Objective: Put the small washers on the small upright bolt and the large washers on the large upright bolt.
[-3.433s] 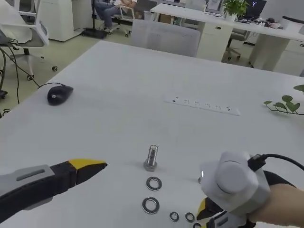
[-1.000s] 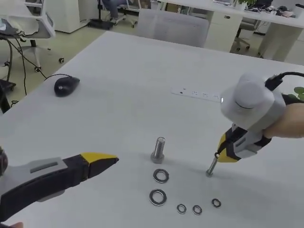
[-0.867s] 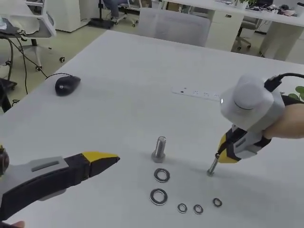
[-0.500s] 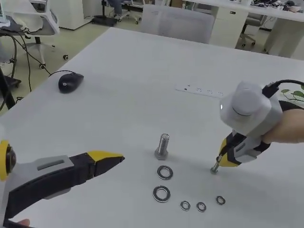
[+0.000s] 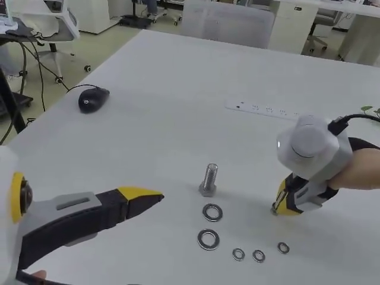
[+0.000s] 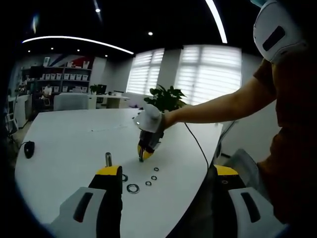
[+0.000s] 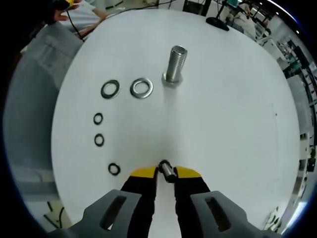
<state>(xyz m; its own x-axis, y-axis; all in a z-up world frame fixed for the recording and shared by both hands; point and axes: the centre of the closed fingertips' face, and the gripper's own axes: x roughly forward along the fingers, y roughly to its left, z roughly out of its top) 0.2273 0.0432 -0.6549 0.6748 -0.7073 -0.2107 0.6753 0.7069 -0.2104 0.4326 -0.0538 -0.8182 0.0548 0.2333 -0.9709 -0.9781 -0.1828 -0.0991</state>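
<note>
The right gripper [image 5: 278, 206] is down at the white table [image 5: 178, 101], to the right of the large upright bolt [image 5: 209, 178]. Its jaws are closed tight on the small bolt [image 7: 167, 172], which pokes out between the yellow tips. Two large washers [image 5: 212, 212] lie flat just near of the large bolt, and three small washers [image 5: 259, 256] sit in a row to their right. The left gripper [image 6: 167, 169] hangs at the near left, jaws spread wide with nothing in them.
</note>
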